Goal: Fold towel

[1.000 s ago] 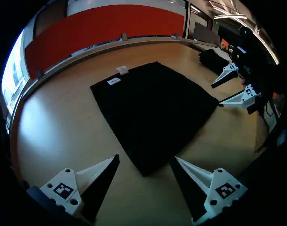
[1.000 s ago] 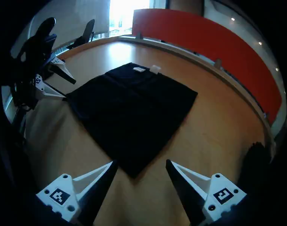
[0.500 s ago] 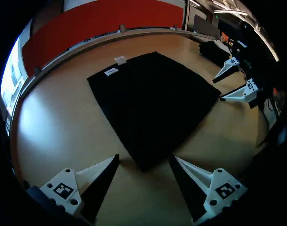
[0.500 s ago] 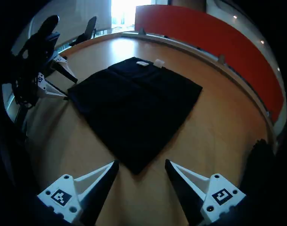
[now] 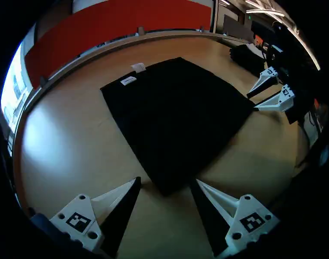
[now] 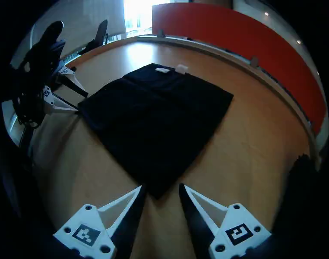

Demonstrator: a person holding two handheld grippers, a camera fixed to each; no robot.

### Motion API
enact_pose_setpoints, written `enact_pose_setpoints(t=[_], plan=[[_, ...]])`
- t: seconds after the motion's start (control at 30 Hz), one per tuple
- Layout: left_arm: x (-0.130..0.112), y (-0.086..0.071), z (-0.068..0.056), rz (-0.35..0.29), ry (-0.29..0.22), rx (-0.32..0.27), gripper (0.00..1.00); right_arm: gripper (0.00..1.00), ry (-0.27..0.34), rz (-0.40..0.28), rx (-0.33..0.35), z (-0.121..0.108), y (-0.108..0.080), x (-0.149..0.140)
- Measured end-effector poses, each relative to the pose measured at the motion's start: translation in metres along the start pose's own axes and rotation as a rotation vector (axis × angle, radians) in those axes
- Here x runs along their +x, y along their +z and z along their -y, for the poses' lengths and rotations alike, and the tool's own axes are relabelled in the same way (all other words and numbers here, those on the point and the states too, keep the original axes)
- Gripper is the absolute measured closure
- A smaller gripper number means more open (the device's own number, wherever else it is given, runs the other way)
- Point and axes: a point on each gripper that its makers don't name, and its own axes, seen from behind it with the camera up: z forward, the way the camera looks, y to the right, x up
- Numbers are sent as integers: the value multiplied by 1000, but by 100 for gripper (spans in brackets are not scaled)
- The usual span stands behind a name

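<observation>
A black towel (image 5: pixel 177 116) (image 6: pixel 158 116) lies flat on the wooden table (image 5: pixel 65 138) (image 6: pixel 255 129), with two white tags (image 5: pixel 128 80) at its far edge. In the left gripper view, my left gripper (image 5: pixel 164 182) is open with one near corner of the towel lying between its fingertips. The right gripper view has my right gripper (image 6: pixel 161 187) astride another corner, its fingers partly drawn in with a gap still between them. Each gripper also appears across the towel from the other: the right gripper (image 5: pixel 252 102) at the far right, the left gripper (image 6: pixel 83 103) at the far left.
A dark stack of cloth (image 5: pixel 246 60) sits on the table beyond the right gripper. A red wall panel (image 5: pixel 121 26) runs behind the table's curved far edge. Office chairs (image 6: pixel 99 34) stand by the bright window.
The right gripper's fingers have come markedly closer together around the towel corner. The left gripper's fingers narrowed slightly and edged forward onto its corner. The towel has not moved.
</observation>
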Motion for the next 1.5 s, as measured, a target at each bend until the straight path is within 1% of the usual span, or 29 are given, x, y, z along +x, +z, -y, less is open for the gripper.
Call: enact_pose_setpoints(t=[0.1, 0.23, 0.43, 0.57, 0.63, 0.7, 0.9, 1.0, 1.23, 1.5], plan=[[1, 0, -2, 3, 2, 0, 21, 53, -5, 1, 3, 0, 0, 0], [1, 1, -4, 6, 4, -1, 25, 54, -18, 3, 5, 1, 0, 1], [0, 1, -5, 10, 7, -3, 27, 55, -24, 6, 10, 1, 1, 2], [0, 1, -6, 14, 14, -9, 30, 65, -31, 9, 21, 3, 2, 2], [1, 1, -7, 14, 17, -10, 42, 70, -37, 11, 27, 5, 2, 2], [2, 2, -8, 14, 20, -10, 62, 75, -42, 13, 31, 6, 2, 2], [2, 2, -11, 17, 10, -4, 78, 81, -27, 15, 28, 6, 0, 1], [3, 2, -11, 21, 3, -6, 81, 82, -17, 13, 24, 6, -1, 2], [3, 1, -8, 31, -17, -6, 86, 83, 7, -14, 25, 9, -6, 10], [9, -6, -11, 22, -28, -3, 87, 83, 19, -51, 10, 5, -19, 22]])
